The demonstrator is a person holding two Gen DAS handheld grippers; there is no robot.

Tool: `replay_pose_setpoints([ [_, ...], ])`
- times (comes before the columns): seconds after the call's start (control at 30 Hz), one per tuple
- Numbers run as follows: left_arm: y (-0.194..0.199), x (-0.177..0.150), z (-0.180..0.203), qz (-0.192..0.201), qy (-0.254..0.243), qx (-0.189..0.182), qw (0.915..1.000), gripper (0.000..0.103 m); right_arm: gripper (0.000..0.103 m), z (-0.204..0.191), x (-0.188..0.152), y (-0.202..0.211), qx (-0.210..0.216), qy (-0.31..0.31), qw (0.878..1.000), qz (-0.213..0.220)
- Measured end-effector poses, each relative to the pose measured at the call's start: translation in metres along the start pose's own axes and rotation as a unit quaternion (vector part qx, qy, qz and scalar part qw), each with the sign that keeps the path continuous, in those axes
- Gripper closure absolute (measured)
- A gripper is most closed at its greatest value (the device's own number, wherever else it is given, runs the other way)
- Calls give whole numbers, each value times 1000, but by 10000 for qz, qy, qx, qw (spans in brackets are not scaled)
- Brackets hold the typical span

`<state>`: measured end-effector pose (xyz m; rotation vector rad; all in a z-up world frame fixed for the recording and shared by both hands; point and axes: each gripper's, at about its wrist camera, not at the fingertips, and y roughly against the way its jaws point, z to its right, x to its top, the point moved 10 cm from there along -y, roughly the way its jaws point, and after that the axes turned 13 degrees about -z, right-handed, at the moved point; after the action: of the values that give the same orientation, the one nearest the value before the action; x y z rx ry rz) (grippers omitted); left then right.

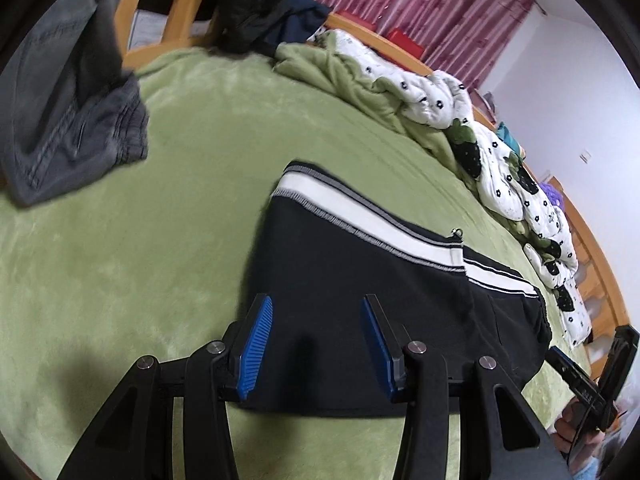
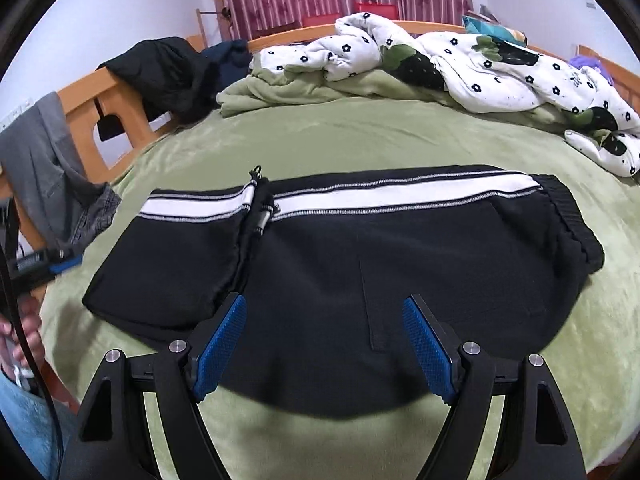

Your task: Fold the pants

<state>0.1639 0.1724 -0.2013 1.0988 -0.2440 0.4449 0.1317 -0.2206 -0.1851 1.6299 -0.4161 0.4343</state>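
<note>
Black pants [image 2: 340, 264] with a white side stripe lie folded flat on the green bed cover, ribbed waistband at the right in the right wrist view. They also show in the left wrist view [image 1: 360, 280]. My left gripper [image 1: 318, 308] is open and empty, hovering over the pants' near left part. My right gripper [image 2: 324, 312] is open and empty, over the pants' near edge. The left gripper also shows at the left edge of the right wrist view [image 2: 48, 266]. The right gripper shows at the right edge of the left wrist view [image 1: 580, 376].
Grey pants [image 1: 72, 120] hang over the wooden bed frame [image 2: 116, 92] at the left. A dark jacket [image 2: 168, 68] drapes the frame. A white flowered quilt [image 2: 480, 60] and green blanket are bunched along the far side. Green bed cover [image 2: 380, 136] surrounds the pants.
</note>
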Motion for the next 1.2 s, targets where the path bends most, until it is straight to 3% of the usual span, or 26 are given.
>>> replay_pose_setpoints([
  [0.2, -22, -13, -20, -335, 312, -4, 9990, 59, 24, 5, 27, -3, -636, 248, 9974, 250],
  [0.4, -47, -35, -36, -708, 613, -167, 9955, 58, 24, 8, 42, -10, -890, 509, 9937, 456],
  [0.5, -49, -39, -36, -692, 698, -230, 9949, 57, 26, 7, 36, -20, -553, 467, 9971, 220],
  [0.57, -48, -42, -37, -668, 709, -247, 9949, 56, 33, 7, 33, -21, -409, 383, 9983, 180],
  [0.73, -46, -49, -40, -630, 934, -430, 9927, 54, 33, 9, 32, -19, -385, 477, 9981, 59],
  [0.83, -51, -47, -38, -673, 955, -481, 9920, 47, 33, 12, 36, -15, -239, 442, 9987, 20],
  [1.1, -60, -38, -28, -412, 987, 51, 9942, 39, 33, 39, 48, -2, 57, -18, 9997, 229],
  [1.13, -59, -37, -27, -386, 1014, 145, 9940, 45, 33, 43, 46, -4, 104, -83, 9996, 237],
  [1.17, -57, -37, -26, -365, 1001, 173, 9942, 58, 33, 46, 43, -5, 131, -129, 9996, 224],
  [1.2, -54, -35, -21, -343, 978, 220, 9944, 61, 33, 51, 39, -8, 141, -188, 9995, 197],
])
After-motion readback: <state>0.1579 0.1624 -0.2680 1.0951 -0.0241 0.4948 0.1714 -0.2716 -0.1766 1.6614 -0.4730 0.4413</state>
